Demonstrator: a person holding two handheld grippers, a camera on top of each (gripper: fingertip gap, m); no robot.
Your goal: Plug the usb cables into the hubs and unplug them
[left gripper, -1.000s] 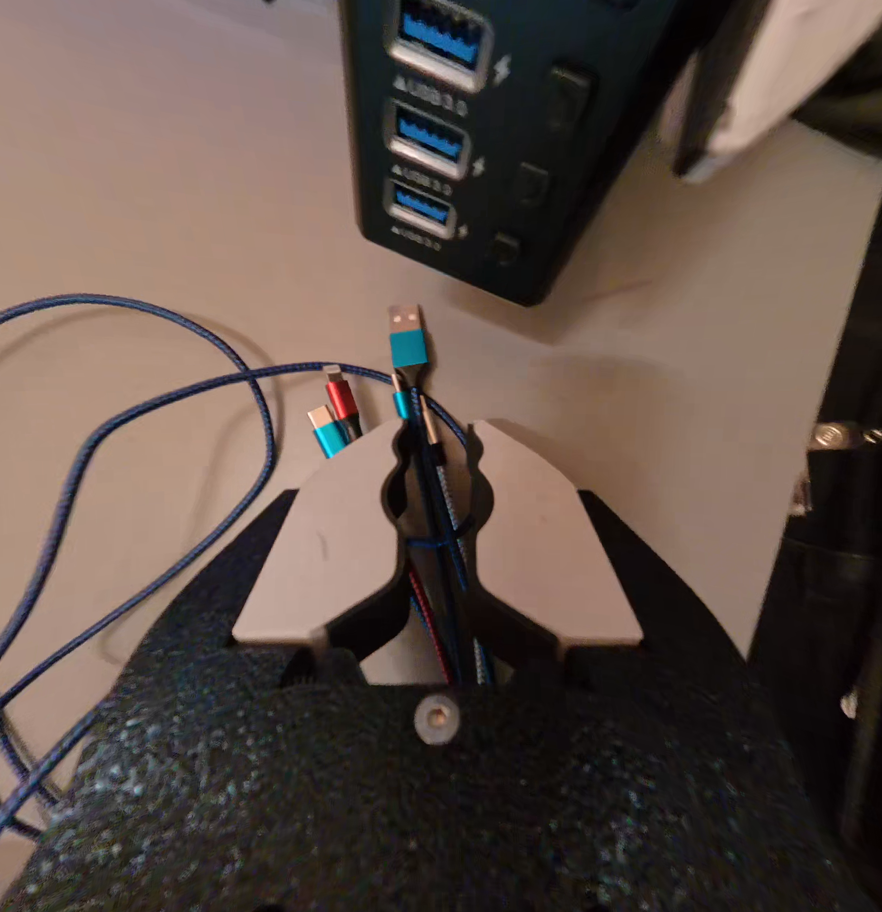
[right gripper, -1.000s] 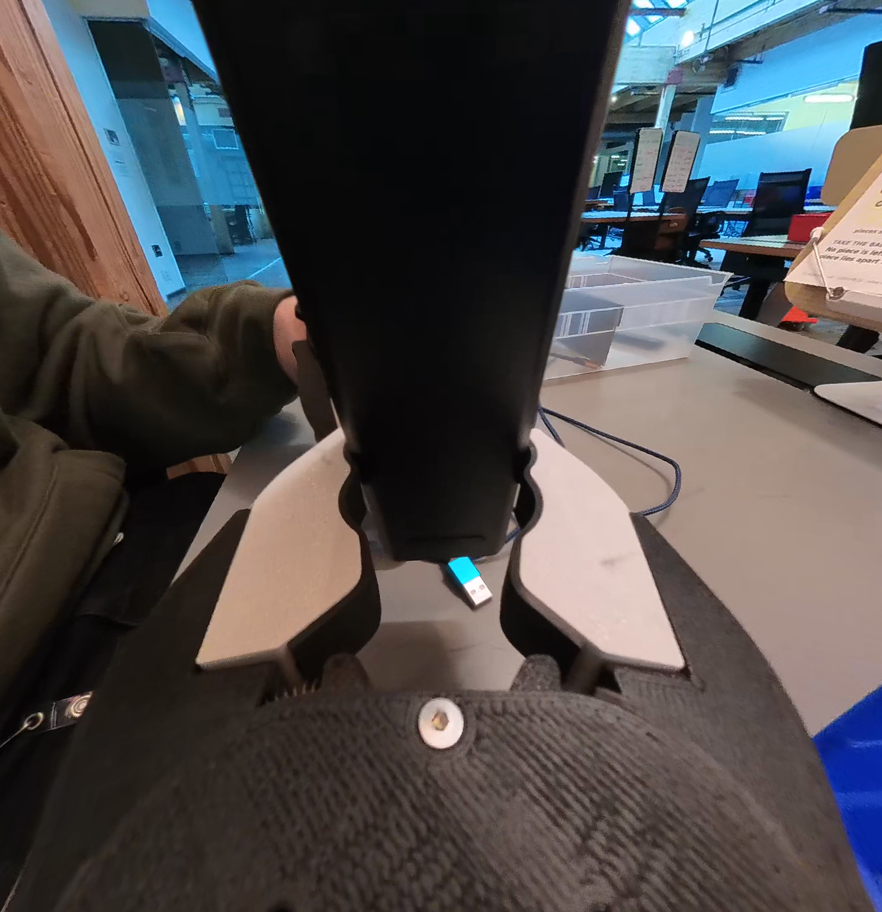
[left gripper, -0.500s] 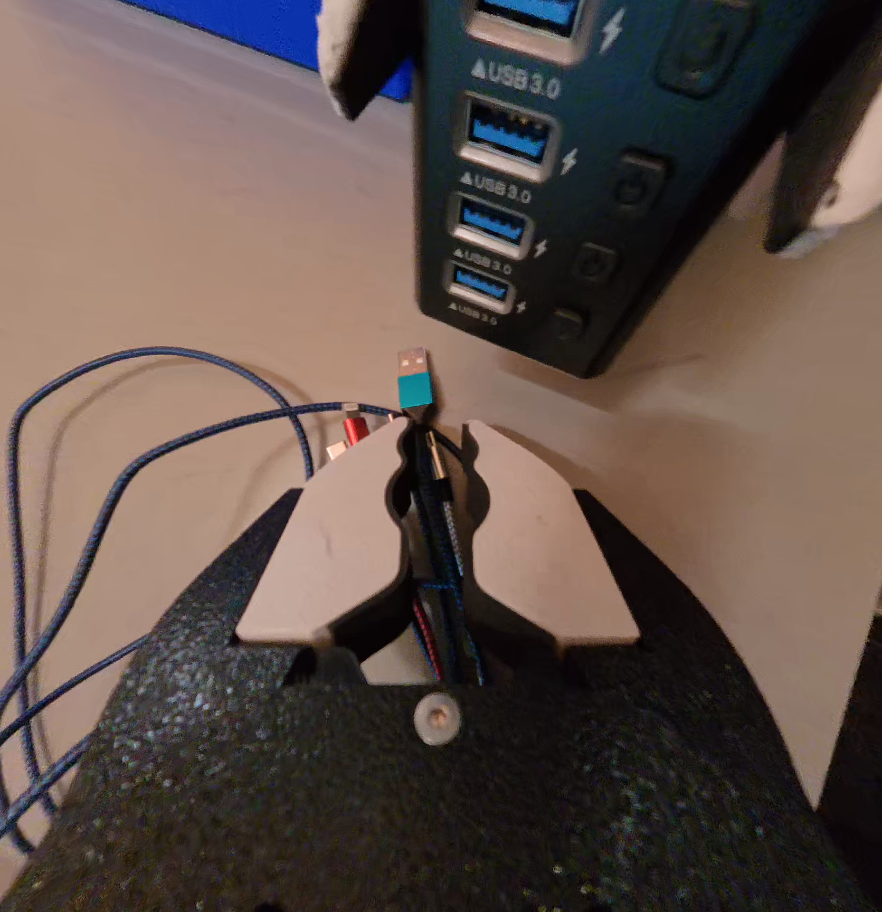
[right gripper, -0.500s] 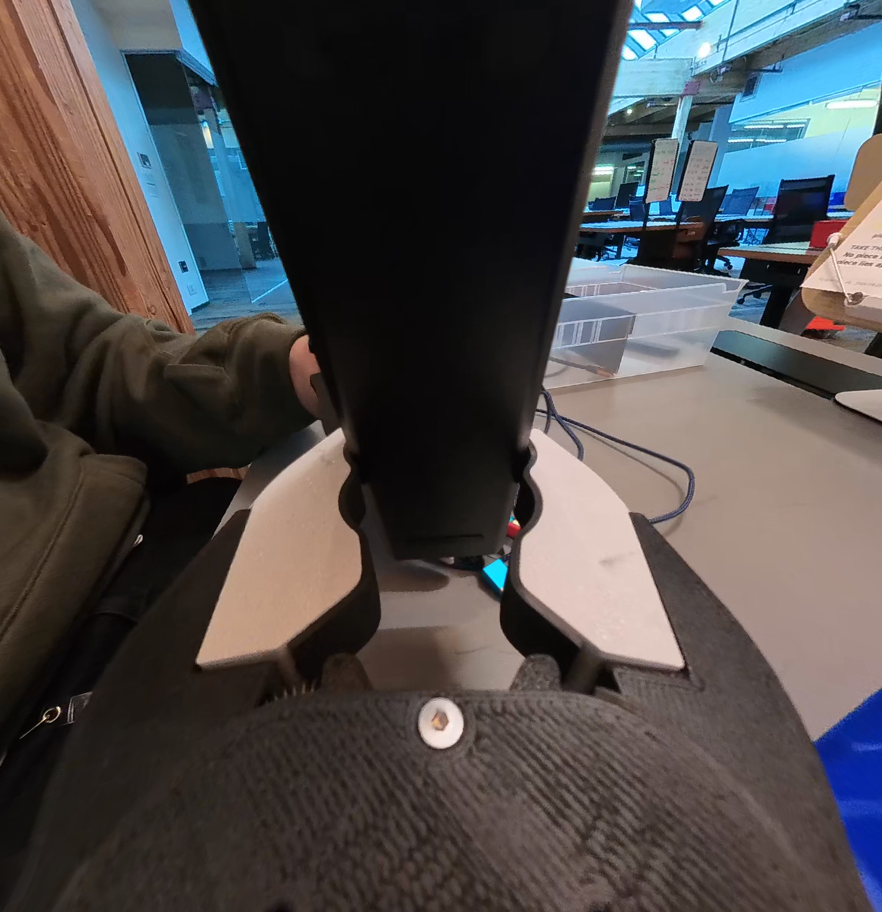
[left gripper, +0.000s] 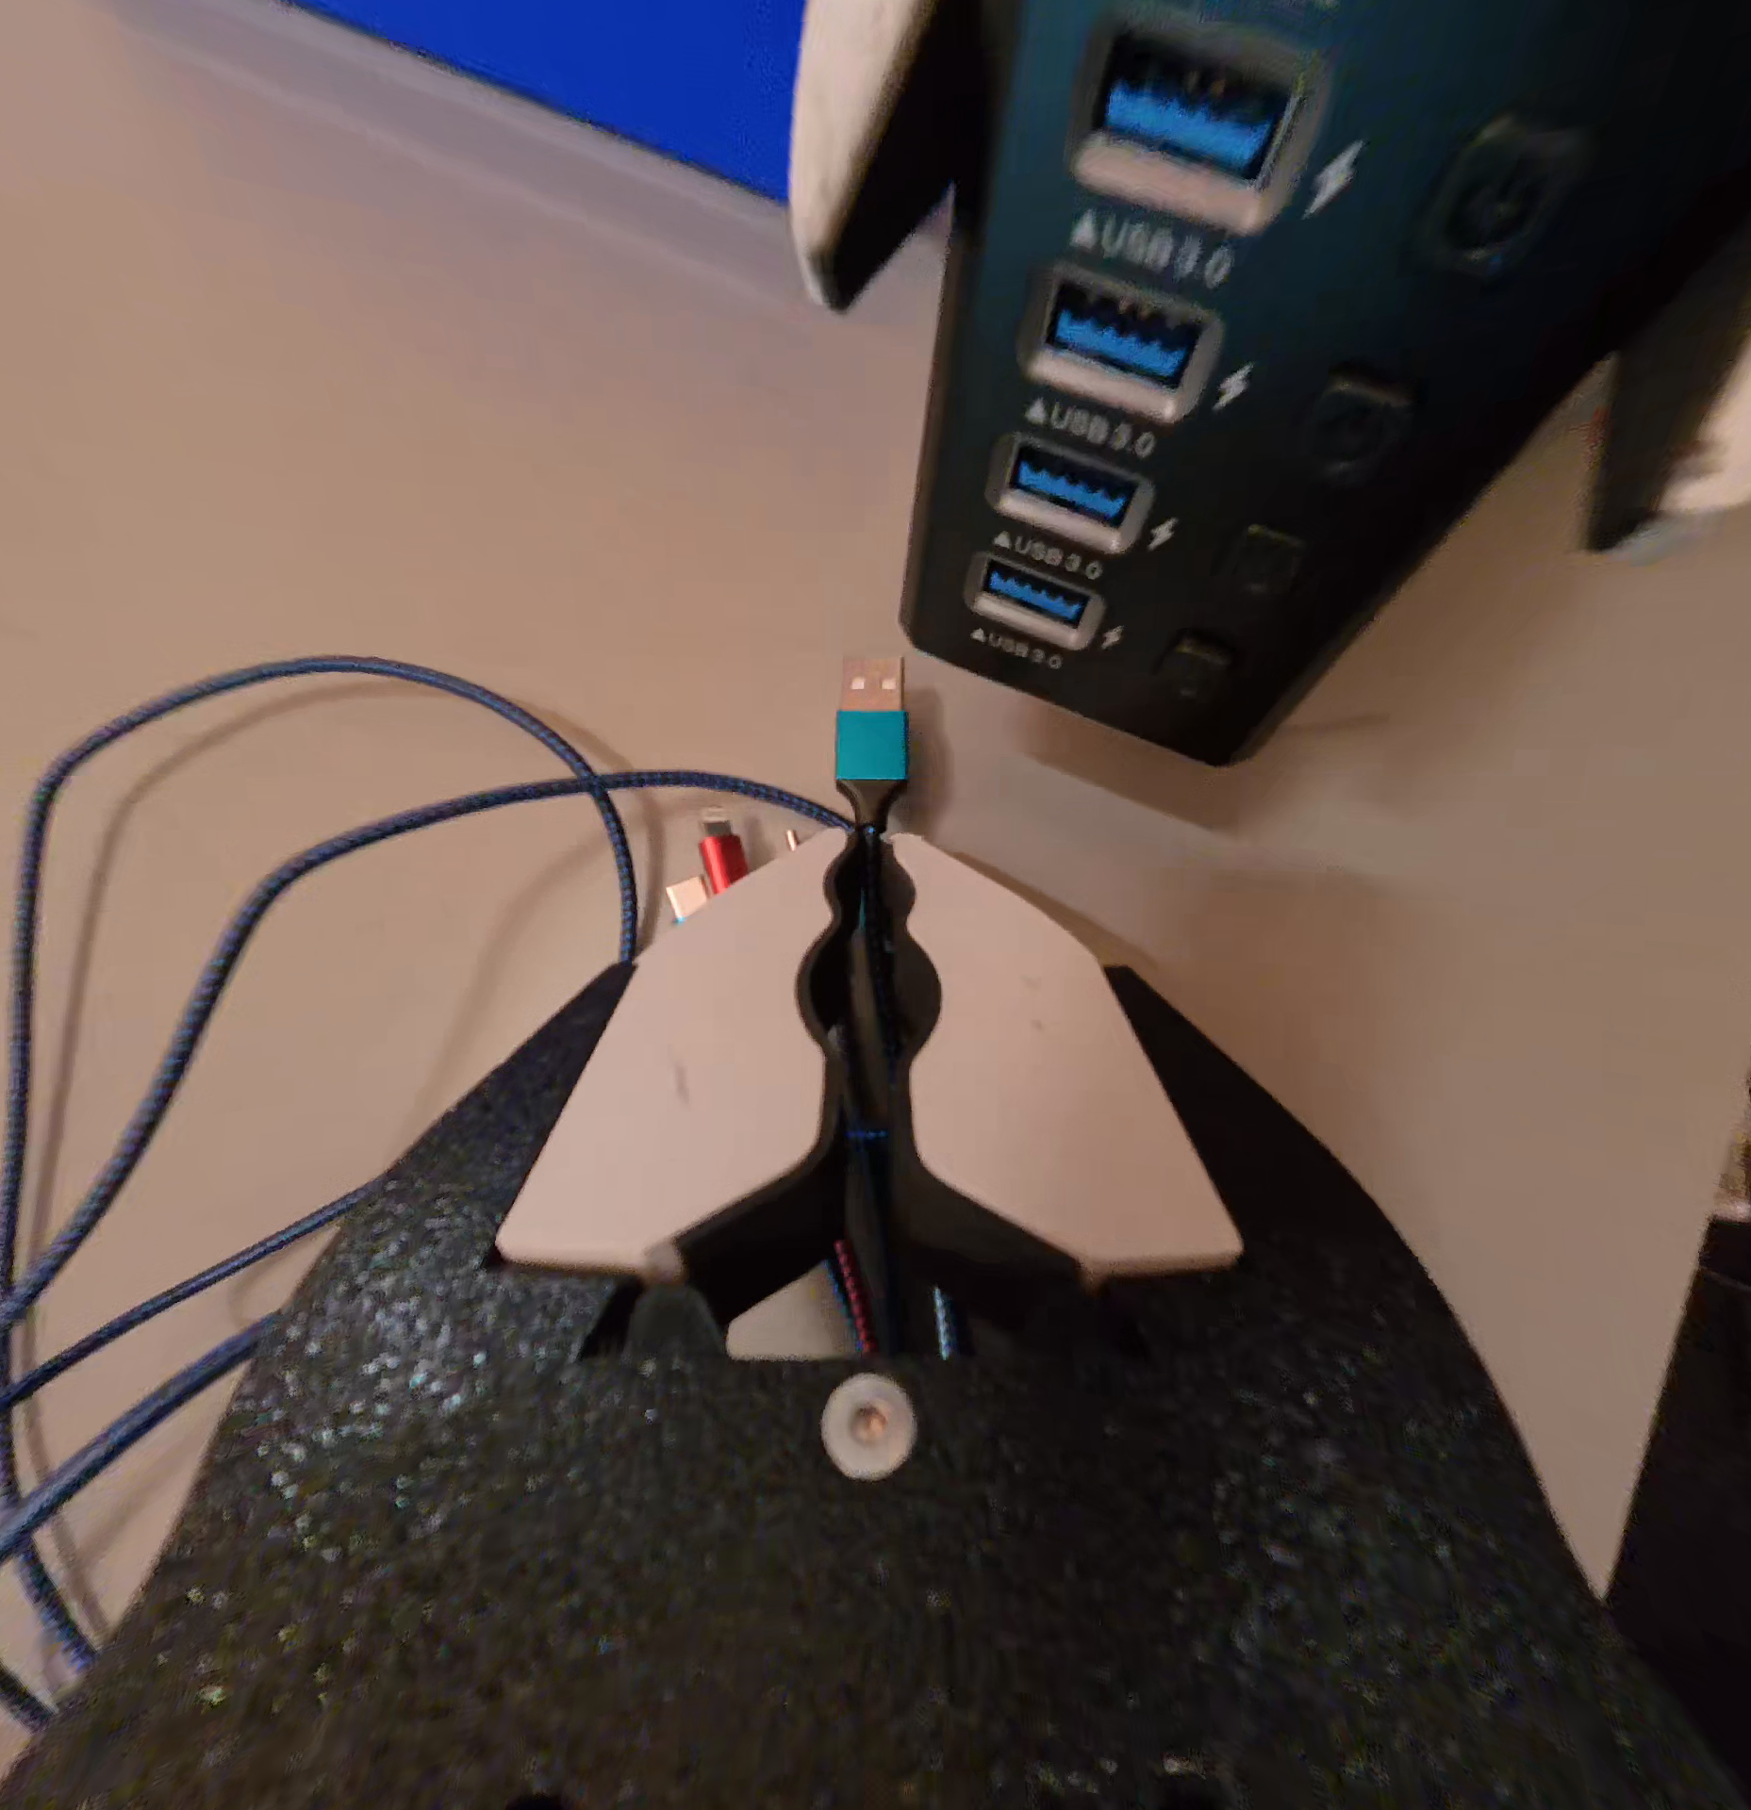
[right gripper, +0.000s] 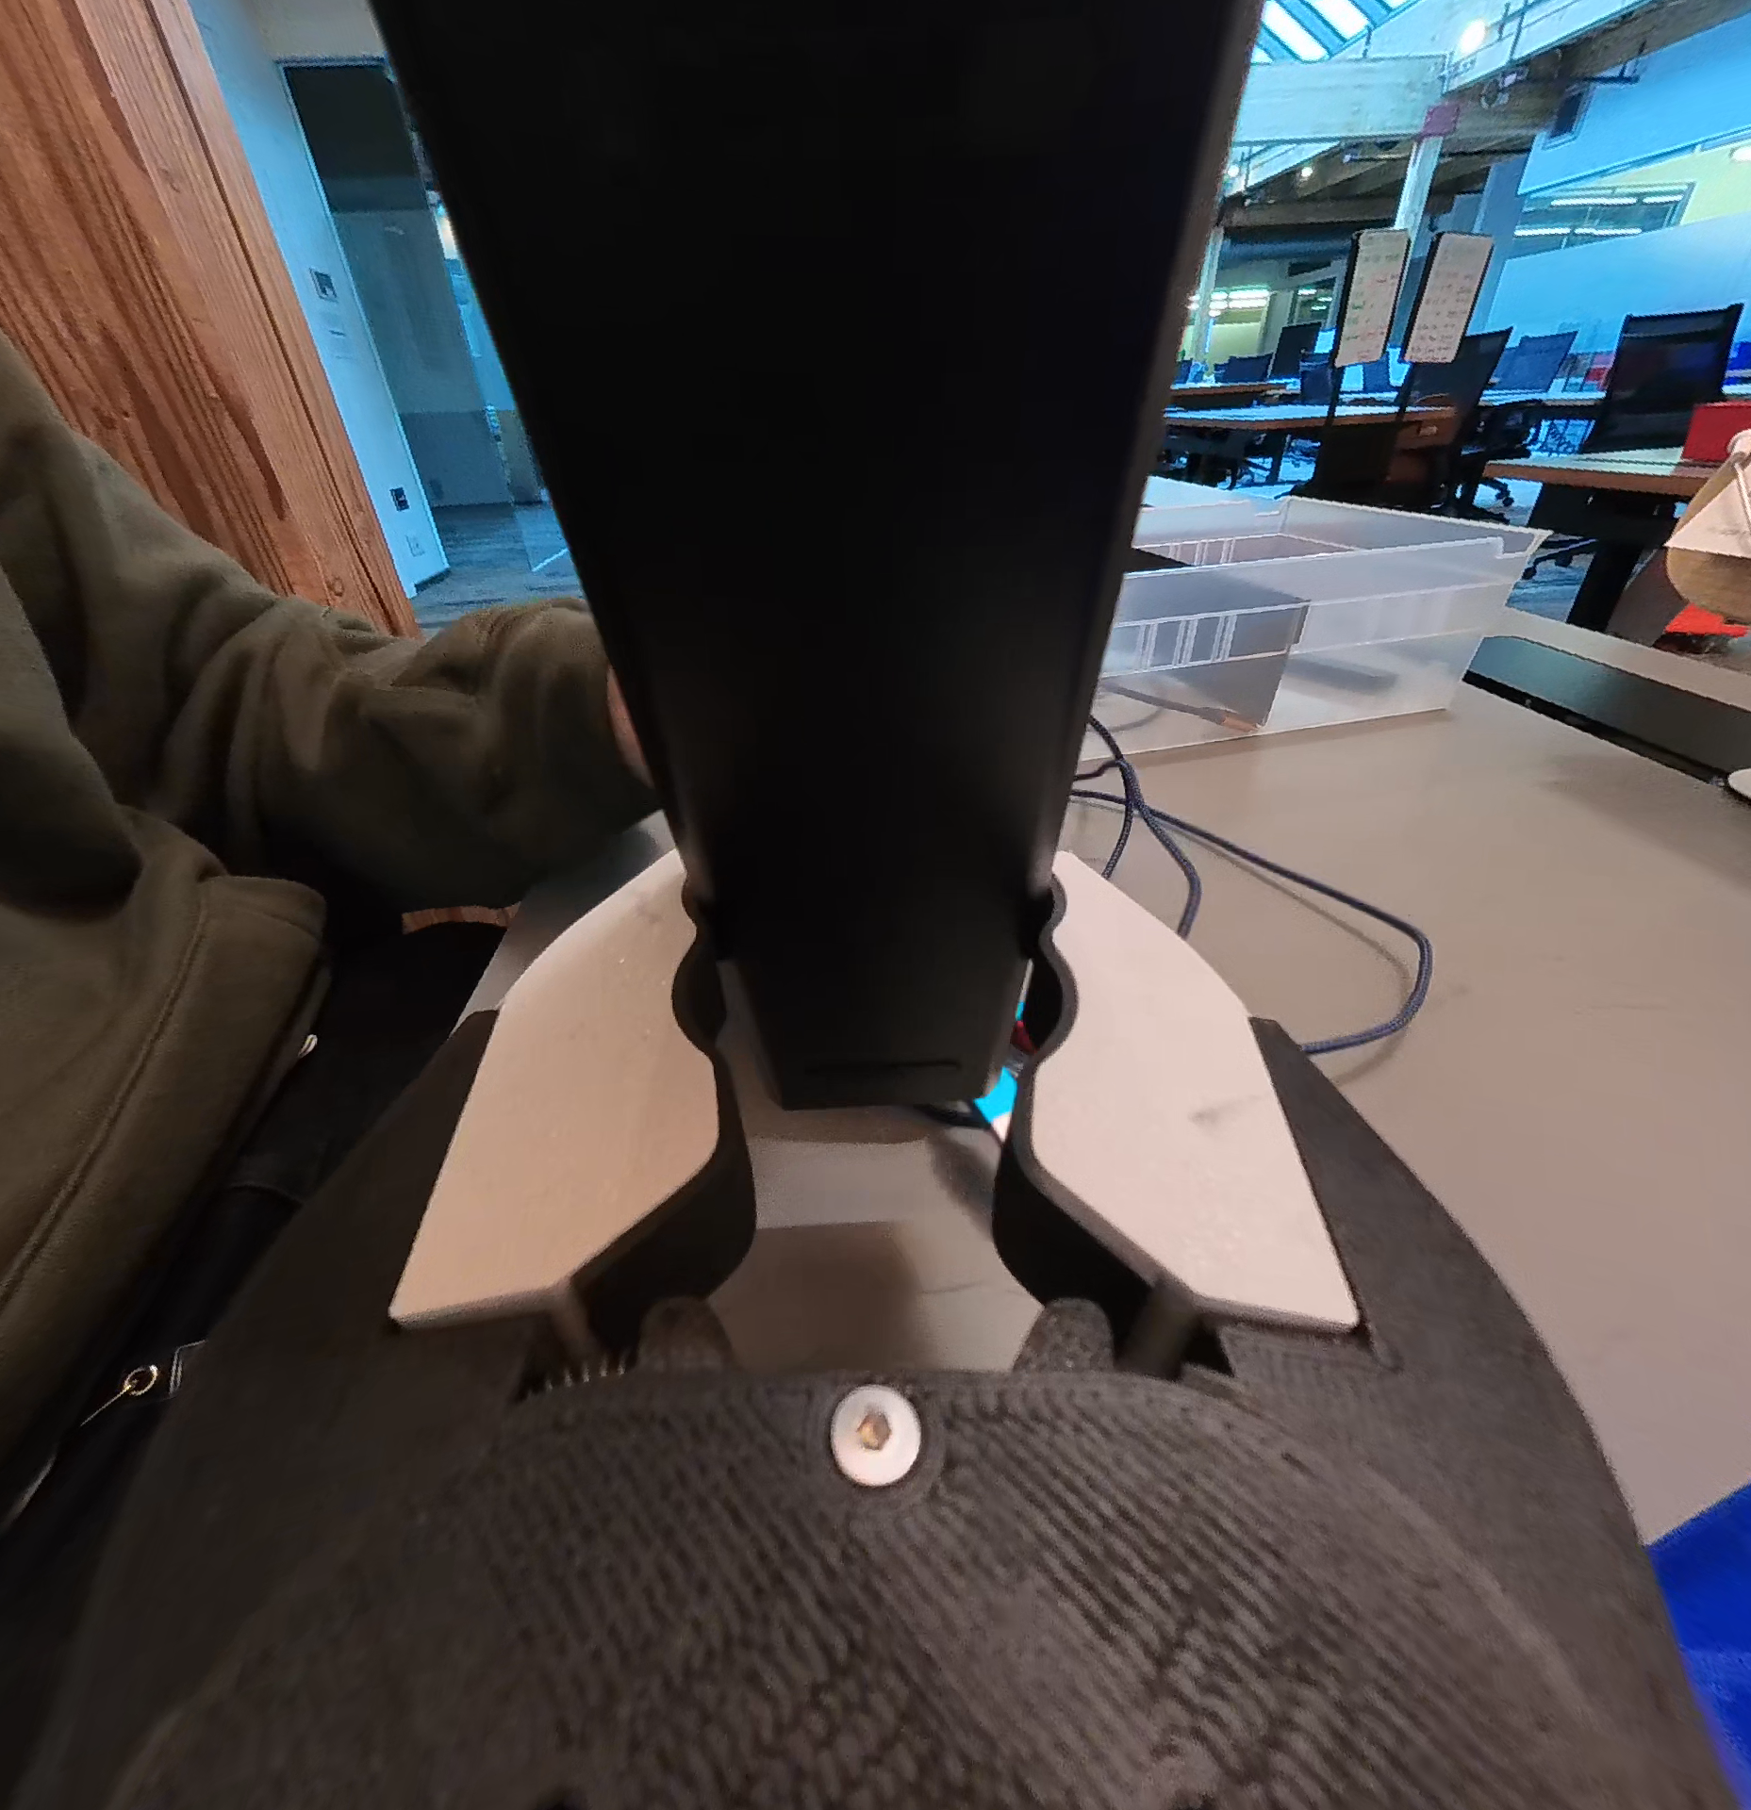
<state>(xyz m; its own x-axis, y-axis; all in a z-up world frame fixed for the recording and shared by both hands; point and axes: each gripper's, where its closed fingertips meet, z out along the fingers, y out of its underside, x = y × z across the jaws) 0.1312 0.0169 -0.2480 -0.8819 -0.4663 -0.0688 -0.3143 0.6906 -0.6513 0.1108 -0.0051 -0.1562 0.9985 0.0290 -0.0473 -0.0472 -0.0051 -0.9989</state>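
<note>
Beige tabletop (left gripper: pixel 313 411), hub (left gripper: pixel 1194 411) upper right, teal plug (left gripper: pixel 871 741) centre.
Left gripper (left gripper: pixel 866 842) jaws pinch cable (left gripper: pixel 264 911), right gripper (right gripper: pixel 866 940) jaws clamp hub; you risk plug flexing off the port.

A clear plastic bin (right gripper: pixel 1341 597) sits on the grey table (right gripper: pixel 1537 930), far side, with a dark divider inside it. A blue object (right gripper: pixel 1723 1645) pokes in at the near right corner; what it is cannot be told. A wooden wall panel (right gripper: pixel 166 323) stands on the left. A person's olive-green sleeve (right gripper: pixel 293 725) reaches across in front of it. Beyond are desks with black office chairs (right gripper: pixel 1674 392) and two whiteboards (right gripper: pixel 1410 294).
</note>
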